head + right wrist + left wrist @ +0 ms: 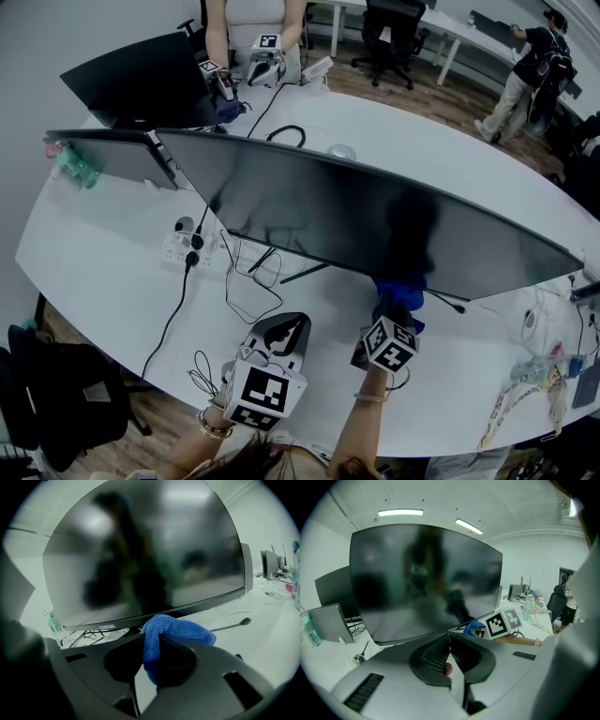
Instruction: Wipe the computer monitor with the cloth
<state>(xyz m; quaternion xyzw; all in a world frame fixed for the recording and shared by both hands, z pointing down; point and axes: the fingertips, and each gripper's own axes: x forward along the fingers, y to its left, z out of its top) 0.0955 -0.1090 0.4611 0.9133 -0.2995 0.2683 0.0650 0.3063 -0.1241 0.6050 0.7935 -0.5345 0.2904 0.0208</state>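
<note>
A wide curved monitor with a dark screen stands across the white desk; it fills the left gripper view and the right gripper view. My right gripper is shut on a blue cloth, held just below the monitor's lower edge right of centre. The cloth bulges out of the jaws toward the bezel. It also shows as a blue lump in the left gripper view. My left gripper is shut with nothing in it, low in front of the monitor stand.
A power strip and loose black cables lie under the monitor's left half. Two smaller dark screens stand at the back left. Another person with grippers works across the desk. Bottles and lanyards clutter the right end.
</note>
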